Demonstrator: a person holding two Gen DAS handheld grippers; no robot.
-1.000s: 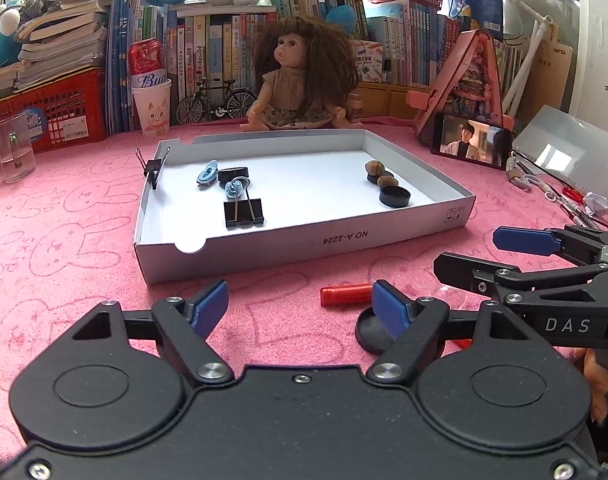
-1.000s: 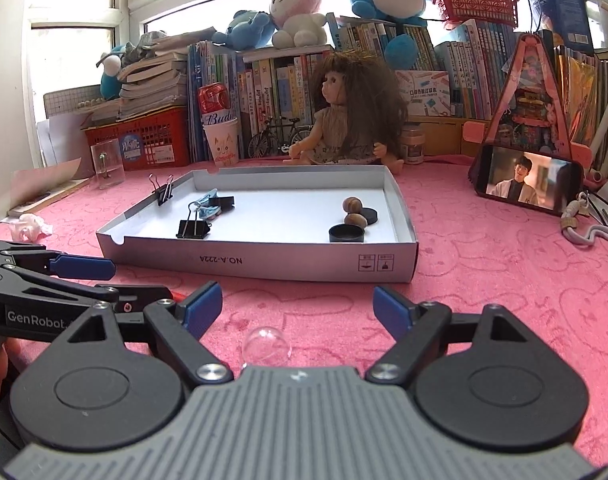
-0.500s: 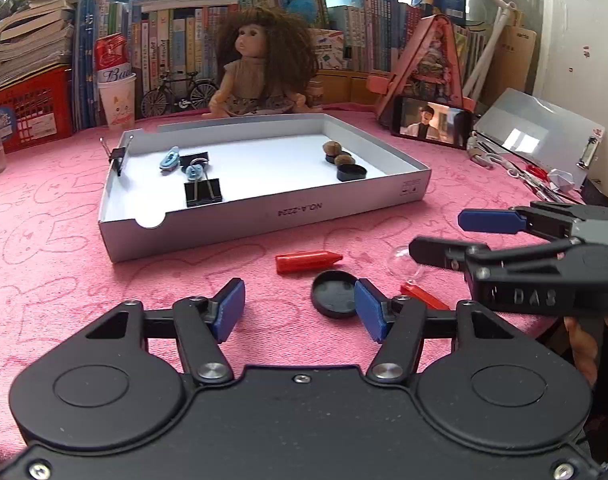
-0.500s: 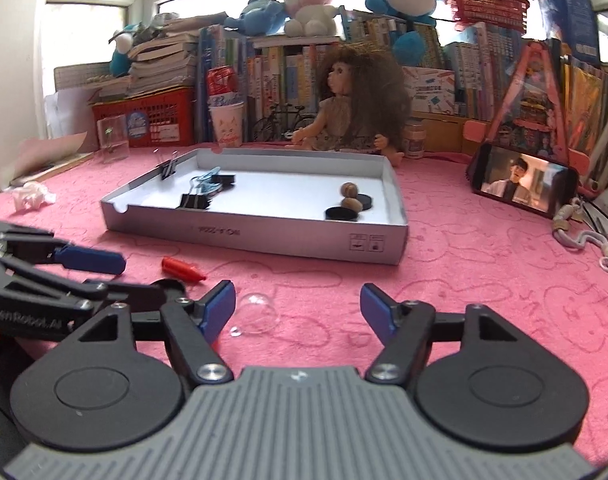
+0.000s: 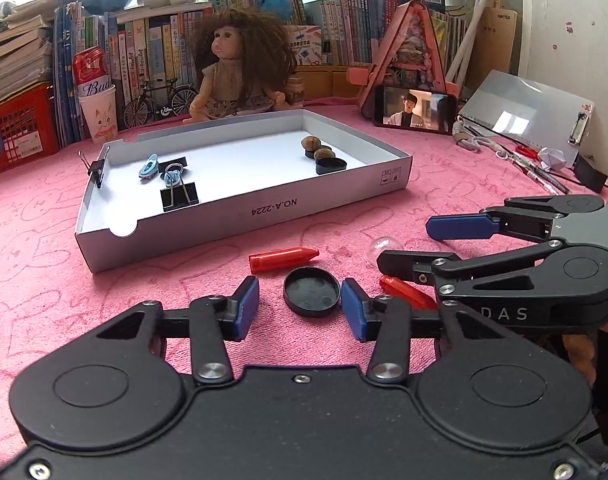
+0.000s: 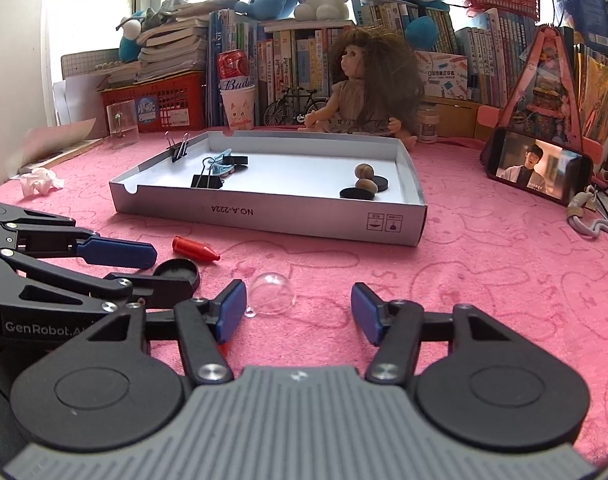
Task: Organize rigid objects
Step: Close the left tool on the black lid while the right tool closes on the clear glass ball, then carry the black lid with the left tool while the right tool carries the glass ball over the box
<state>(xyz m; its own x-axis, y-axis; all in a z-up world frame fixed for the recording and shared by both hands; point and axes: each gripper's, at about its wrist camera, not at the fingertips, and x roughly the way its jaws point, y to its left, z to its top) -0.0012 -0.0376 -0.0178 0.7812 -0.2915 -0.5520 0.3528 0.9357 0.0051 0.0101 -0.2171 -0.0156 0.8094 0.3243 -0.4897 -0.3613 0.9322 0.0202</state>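
Pink bunny-print cloth (image 5: pixel 44 264) lies bare before the shallow white cardboard tray (image 5: pixel 240 216); near its front wall: one black round cap (image 5: pixel 311 291), two red crayons (image 5: pixel 284 259), one clear dome (image 6: pixel 272 293). Left gripper (image 5: pixel 300 308) and right gripper (image 6: pixel 298 310) both spread, holding nothing.

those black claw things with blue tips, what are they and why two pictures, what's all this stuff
They are two hand-held grippers; a person holds one in each hand, and each carries a camera looking forward along its fingers. One picture is from the left gripper, the other from the right gripper, and each also shows the other gripper from the side. Both are open and hold nothing. On the pink cloth lie a black lid, two red crayons and a clear dome. The lid lies just ahead of the left gripper's fingers, the dome just ahead of the right's. Behind them a white tray holds binder clips, nuts and black lids.
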